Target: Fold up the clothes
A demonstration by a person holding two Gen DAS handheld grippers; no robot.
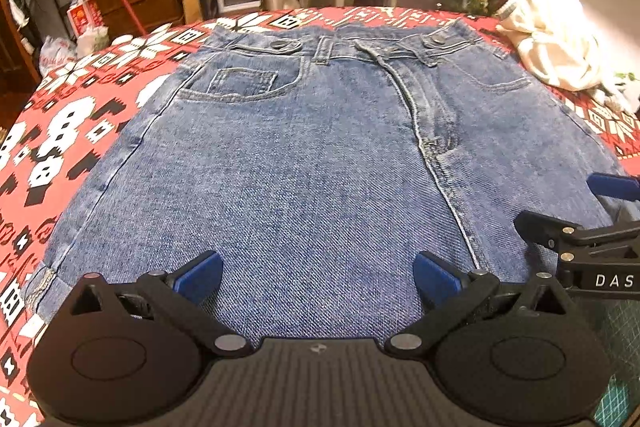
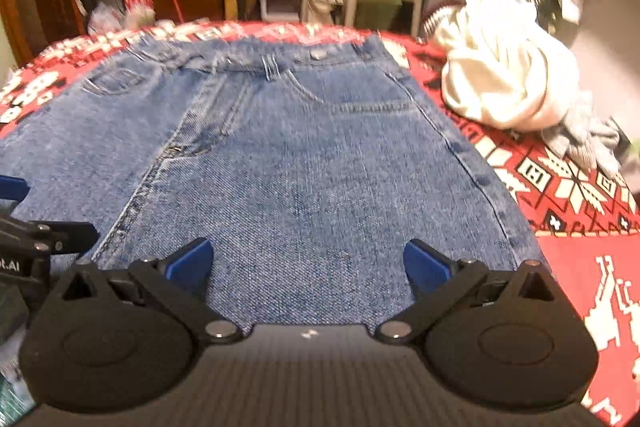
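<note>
Both grippers, left gripper (image 1: 318,273) & right gripper (image 2: 308,265), were spread wide, holding nothing, over the jeans (image 1: 320,147) lying flat on the red blanket (image 1: 60,131). Risk imo: pads grabbing only the top denim layer, so the fold would come out lopsided.

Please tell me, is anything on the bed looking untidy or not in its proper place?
Yes. The jeans lie flat and smooth on the red patterned blanket, but a white garment sits crumpled in a heap beside their waistband corner, unfolded. A grey cloth lies bunched next to it.
</note>
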